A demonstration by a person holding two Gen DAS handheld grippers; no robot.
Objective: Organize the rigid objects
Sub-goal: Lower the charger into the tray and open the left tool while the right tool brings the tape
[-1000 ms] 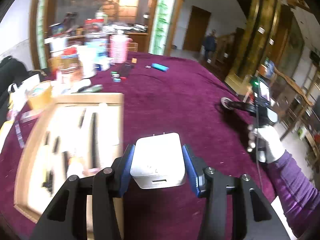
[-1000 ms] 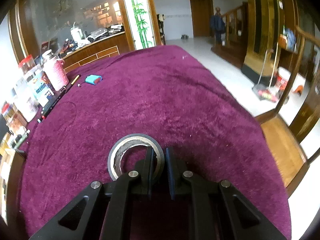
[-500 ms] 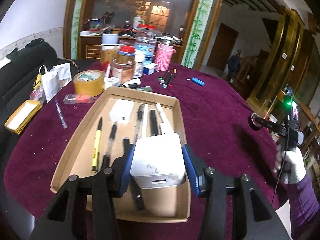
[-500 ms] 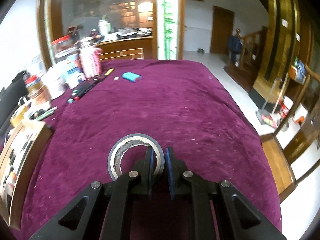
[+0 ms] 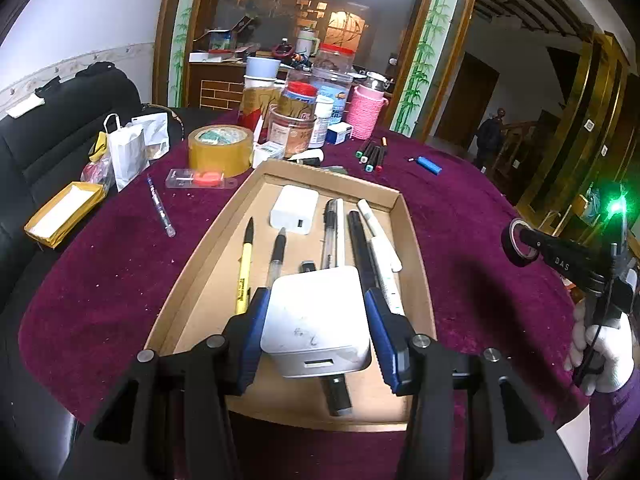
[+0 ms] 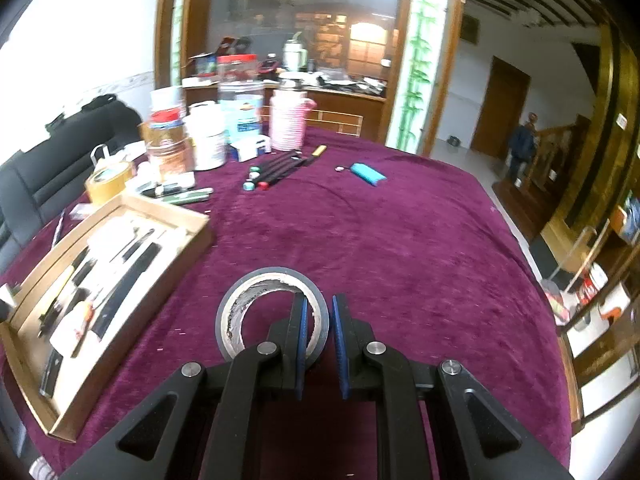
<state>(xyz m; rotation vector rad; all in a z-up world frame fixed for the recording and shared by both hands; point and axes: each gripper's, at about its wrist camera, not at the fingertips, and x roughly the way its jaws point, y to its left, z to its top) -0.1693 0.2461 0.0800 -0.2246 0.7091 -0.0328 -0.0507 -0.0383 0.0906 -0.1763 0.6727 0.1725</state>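
Left gripper (image 5: 316,316) squeezes a white charger (image 5: 316,320) between its two blue pads. It holds the charger up over the near end of the tray (image 5: 416,280), above the pens (image 5: 276,256). The charger is not down yet.

Right gripper (image 6: 318,336) has its pads almost closed. They pinch one side of a tape ring (image 6: 240,308), with one pad inside the ring and one outside. The ring is up off the purple cloth (image 6: 400,248), out to the right of the tray.

Some of the job looks done. A second charger (image 5: 294,214) sits at the far end of the tray. Pens and markers lie in rows next to it, pointing from the near end to the far end.

More is left, I think. The held charger and the tape ring have to go somewhere. A bunch of markers (image 5: 370,156) lies past the far edge of the tray. A blue lighter (image 5: 430,165) lies farther right on the cloth. One clear pen (image 5: 160,208) lies off the tray's left side. A big brown tape roll (image 5: 220,150) and jars (image 5: 296,120) stand at the far side of the table.
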